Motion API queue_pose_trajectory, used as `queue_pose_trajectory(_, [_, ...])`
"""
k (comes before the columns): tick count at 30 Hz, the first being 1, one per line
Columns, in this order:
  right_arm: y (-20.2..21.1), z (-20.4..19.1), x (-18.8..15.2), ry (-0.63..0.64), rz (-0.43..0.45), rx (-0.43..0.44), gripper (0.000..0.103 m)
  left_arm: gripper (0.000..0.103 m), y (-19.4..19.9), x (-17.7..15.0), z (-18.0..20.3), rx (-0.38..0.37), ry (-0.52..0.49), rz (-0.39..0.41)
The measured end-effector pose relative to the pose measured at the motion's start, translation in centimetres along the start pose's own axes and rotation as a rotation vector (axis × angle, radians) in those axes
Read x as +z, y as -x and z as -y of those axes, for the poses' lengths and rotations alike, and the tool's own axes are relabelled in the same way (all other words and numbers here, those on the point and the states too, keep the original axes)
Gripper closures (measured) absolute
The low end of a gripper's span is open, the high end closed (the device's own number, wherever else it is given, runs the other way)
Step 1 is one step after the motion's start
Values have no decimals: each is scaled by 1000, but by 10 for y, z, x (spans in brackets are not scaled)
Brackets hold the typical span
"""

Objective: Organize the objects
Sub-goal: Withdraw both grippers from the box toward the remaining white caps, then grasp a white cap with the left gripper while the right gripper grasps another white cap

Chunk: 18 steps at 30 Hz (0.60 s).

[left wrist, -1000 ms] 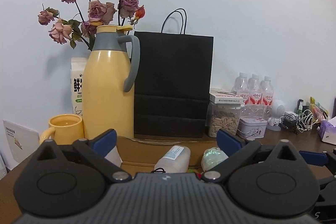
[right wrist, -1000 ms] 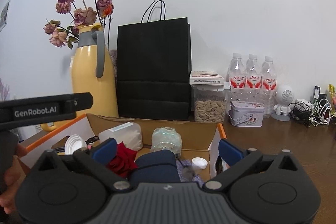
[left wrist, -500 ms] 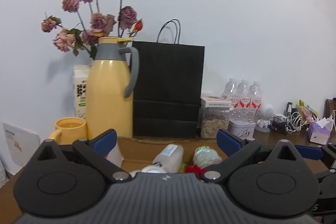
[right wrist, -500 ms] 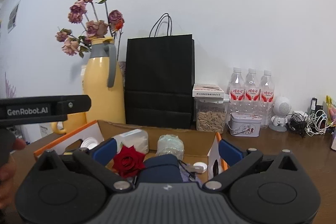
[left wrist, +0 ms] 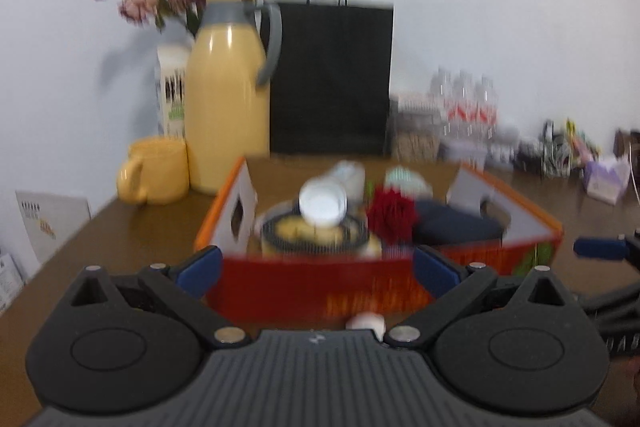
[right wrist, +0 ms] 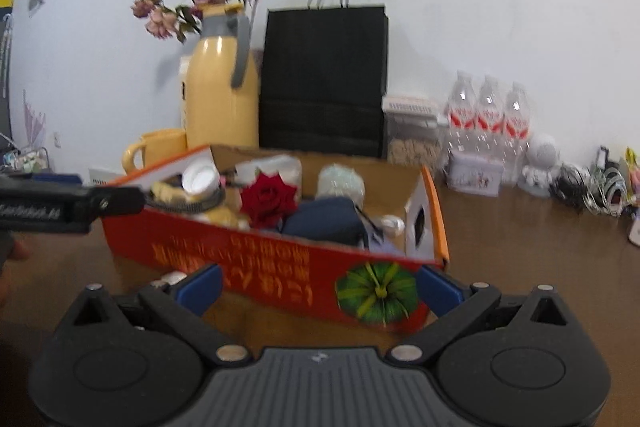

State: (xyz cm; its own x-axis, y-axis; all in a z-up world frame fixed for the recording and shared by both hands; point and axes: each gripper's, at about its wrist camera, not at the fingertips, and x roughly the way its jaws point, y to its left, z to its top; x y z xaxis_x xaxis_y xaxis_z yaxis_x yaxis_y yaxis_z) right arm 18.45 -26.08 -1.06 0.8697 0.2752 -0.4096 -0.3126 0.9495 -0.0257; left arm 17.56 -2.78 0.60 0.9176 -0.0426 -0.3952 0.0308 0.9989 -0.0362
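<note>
While held level in front of the red cardboard box [right wrist: 276,267] on the brown table [right wrist: 520,247], left gripper [left wrist: 316,267] and right gripper [right wrist: 318,285] found with blue-tipped fingers [right wrist: 200,285] spread wide, grasping nothing. Noted inside the box: red rose [right wrist: 270,199], navy pouch [right wrist: 324,221], white-capped bottle [left wrist: 326,201]. Left view blurred.

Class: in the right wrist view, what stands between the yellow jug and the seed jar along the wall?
The black bag, upright between the jug and the seed jar; the left wrist view agrees.
</note>
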Motion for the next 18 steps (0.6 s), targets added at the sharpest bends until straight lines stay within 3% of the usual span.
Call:
queue_pose_trajectory(6, [-4,6,-10,-29,-49,-26,0,0,-9,-24,6,-79,-35,-170])
queue_pose_trajectory(10, [-7,5,-11,-23,-61,-26,0,4,-13,-32,14,-92,-73,-213])
queue_pose_trajectory(14, [-10,4,-11,-21,-74,-23,0,19,-18,-34,16,-85,-74,-243])
queue_pose_trajectory(17, [-13,4,-12,-22,-86,-15,0,37,-23,-37,19,-78,-87,-269])
queue_pose_trajectory(18, [-14,3,-12,-21,-90,-13,0,49,-24,-36,21,-76,-98,-265])
